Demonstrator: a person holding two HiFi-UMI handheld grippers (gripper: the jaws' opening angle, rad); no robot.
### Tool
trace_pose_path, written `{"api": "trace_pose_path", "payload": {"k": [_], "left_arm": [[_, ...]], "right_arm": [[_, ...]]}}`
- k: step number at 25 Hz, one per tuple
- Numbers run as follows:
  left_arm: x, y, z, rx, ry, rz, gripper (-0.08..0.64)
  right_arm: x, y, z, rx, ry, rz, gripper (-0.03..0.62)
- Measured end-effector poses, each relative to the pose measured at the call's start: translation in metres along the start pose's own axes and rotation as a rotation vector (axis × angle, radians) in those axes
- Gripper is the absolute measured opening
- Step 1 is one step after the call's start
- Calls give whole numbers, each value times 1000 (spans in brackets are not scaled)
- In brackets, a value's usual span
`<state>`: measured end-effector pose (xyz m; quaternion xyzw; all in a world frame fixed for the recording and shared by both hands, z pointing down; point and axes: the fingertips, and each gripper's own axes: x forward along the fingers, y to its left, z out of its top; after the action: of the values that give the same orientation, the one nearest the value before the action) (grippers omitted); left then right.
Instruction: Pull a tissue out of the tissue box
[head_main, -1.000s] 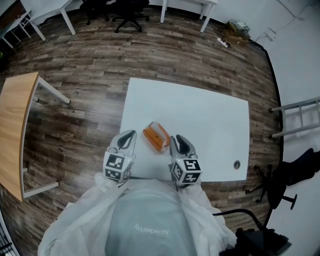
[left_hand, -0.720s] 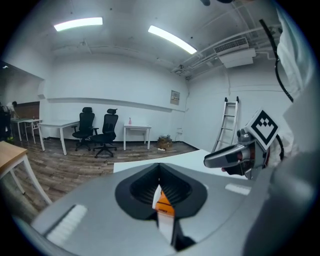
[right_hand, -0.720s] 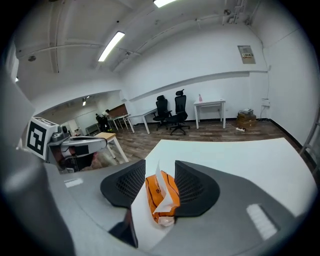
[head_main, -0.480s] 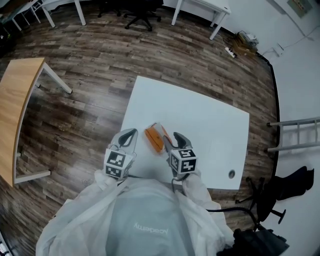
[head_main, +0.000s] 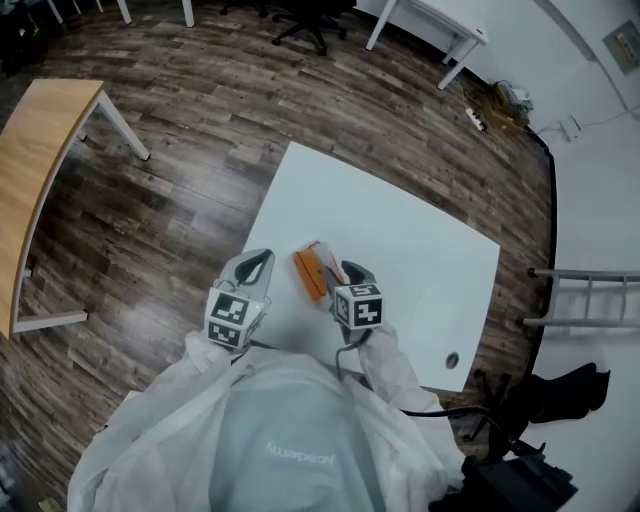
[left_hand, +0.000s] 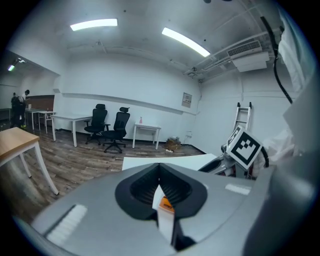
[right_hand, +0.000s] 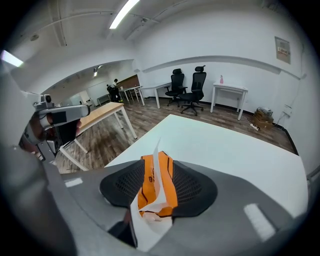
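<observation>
White surface (head_main: 410, 240) is left bare beyond the tissue box (head_main: 312, 272) and to its right, so room is given there for a lift or a sweep away from the box. On the box's left the surface edge runs close, with floor (head_main: 180, 150) past it. The orange box is laid flat with its slot upward, so that a tissue (right_hand: 147, 227) is offered standing out of it. The right gripper (right_hand: 156, 172) is tipped down over the box. Its jaws have just been opening and are spread on either side of the standing tissue, which is not yet pinched. The left gripper (left_hand: 160, 172) is held just left of the box, jaws brought together on nothing, probably so that the box can be steadied. A straight upward pull is judged least likely to drag the light box toward the left edge.
</observation>
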<state>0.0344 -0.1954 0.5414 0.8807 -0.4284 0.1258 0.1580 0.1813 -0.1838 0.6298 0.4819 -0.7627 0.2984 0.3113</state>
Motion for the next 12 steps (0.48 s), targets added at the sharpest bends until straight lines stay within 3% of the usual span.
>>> {"api": "trace_pose_path", "payload": {"k": [12], "left_arm": [[-4, 0, -17, -48, 18, 30, 0]], "right_arm": [[15, -2, -10, -27, 64, 12, 99]]}}
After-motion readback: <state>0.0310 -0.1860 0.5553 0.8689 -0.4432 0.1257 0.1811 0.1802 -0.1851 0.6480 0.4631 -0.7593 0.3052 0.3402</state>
